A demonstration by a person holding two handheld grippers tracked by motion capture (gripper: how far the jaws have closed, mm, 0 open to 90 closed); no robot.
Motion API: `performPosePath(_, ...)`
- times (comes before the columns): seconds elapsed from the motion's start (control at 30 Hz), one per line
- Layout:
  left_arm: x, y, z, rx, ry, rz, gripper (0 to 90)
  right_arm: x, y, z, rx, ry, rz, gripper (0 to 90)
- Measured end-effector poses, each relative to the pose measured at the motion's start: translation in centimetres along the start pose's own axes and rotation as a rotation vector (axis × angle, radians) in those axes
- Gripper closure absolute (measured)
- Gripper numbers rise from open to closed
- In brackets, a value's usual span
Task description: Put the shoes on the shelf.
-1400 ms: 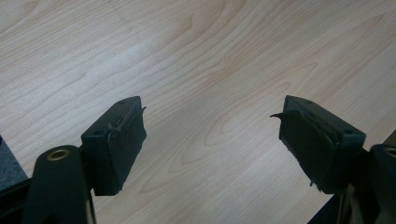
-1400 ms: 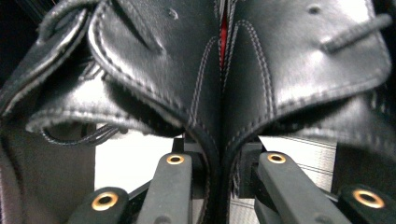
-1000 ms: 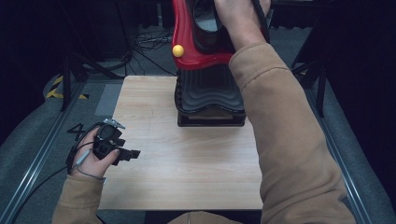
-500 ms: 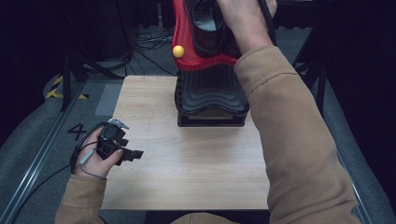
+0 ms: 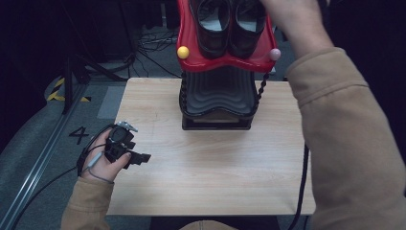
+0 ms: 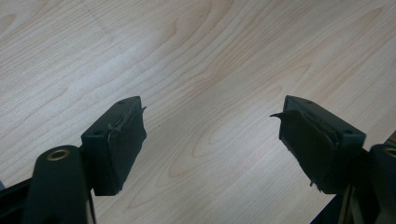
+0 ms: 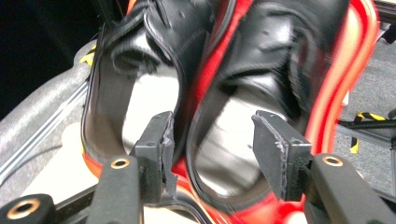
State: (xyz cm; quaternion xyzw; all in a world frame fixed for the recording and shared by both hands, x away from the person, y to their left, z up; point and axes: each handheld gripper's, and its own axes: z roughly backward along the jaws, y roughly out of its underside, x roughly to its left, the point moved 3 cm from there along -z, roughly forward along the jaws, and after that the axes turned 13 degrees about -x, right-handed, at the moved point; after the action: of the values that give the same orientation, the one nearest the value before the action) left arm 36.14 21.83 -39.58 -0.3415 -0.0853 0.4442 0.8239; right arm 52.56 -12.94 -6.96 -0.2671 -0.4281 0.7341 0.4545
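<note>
Right gripper (image 7: 212, 154), jaws just opened, stands clear above the black shoes (image 5: 231, 24) seated on the red rack tray (image 5: 191, 45); left gripper (image 6: 212, 140) idles open over the table (image 5: 215, 172).

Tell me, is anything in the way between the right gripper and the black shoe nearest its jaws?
Nothing visible. The right gripper has just been opening, and its jaws stand apart right over the black shoe on the red shelf, with no object between.

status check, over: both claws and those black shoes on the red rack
Right claw just opened, nothing between its jaws, above pair of black leather shoes seated on red plastic rack tray. Left claw open, empty, over pale wooden table. Nothing in the way.
</note>
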Motion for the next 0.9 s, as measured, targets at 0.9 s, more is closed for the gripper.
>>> performPosePath(0.9,0.0,0.6,1.6,-0.038,-0.042,0.019,23.5,-6.6,9.2,10.4,-0.022,-0.173,0.126,42.6)
